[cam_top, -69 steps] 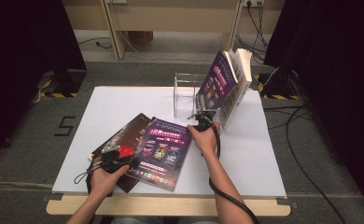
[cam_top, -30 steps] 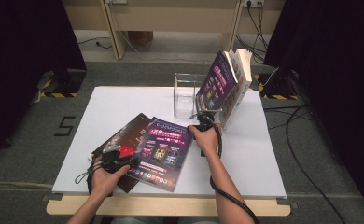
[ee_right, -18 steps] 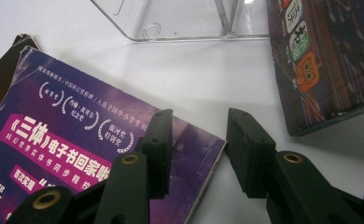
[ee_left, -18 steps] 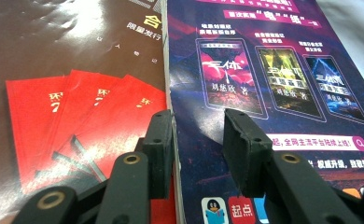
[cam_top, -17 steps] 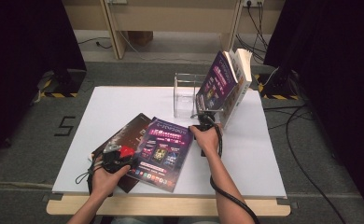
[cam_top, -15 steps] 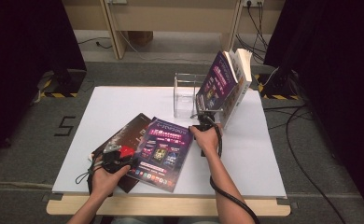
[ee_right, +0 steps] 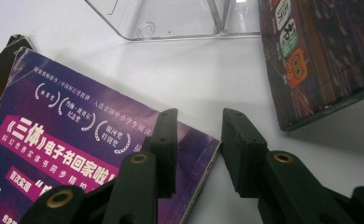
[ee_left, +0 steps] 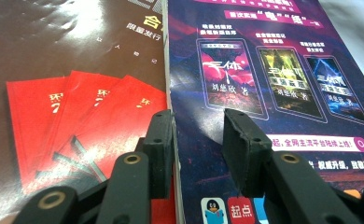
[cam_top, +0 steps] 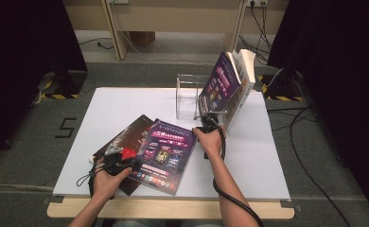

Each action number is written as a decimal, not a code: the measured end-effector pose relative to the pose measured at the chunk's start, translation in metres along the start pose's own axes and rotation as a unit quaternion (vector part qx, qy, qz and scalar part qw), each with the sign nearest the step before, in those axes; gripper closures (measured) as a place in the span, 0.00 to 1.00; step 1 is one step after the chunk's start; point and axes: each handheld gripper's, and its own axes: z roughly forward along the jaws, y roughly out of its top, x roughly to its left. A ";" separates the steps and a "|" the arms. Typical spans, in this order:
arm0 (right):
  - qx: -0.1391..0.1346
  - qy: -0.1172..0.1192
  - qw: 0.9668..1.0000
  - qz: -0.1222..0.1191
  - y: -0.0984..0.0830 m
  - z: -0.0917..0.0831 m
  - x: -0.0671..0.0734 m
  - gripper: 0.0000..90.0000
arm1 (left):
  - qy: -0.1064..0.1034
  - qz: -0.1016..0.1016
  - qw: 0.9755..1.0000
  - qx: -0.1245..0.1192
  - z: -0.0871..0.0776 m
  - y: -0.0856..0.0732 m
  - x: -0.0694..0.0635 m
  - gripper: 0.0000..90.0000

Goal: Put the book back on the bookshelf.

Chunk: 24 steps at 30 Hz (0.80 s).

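Fingers of the right gripper [cam_top: 206, 124], high view: they sit at the far right corner of the purple booklet [cam_top: 167, 150], which lies flat on the bench [cam_top: 126, 101] with its long axis running from the person's edge toward the clear stand [cam_top: 188, 94]. The left gripper [cam_top: 115, 156] rests at the booklet's near left edge, where it overlaps the dark brochure [cam_top: 128, 137]. The right hand is nearer the stand and the upright books [cam_top: 230, 85].

Left gripper view: the fingers [ee_left: 159, 149] stand apart, nothing between them. The booklet's [ee_left: 273, 93] left edge runs away from the camera just inside the left finger; the dark brochure [ee_left: 68, 56] lies to the left of that edge.

Right gripper view: the fingers [ee_right: 166, 140] have just been closing, yet stand apart with bare bench between them. The booklet's [ee_right: 77, 144] corner lies under the left finger; the right finger is off the cover. The coming grasp probably needs a shift toward that corner.
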 end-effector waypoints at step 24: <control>-0.006 0.028 1.000 0.000 -0.001 0.002 -0.005 0.66 | 0.008 0.009 1.000 0.004 -0.001 0.000 -0.004 0.71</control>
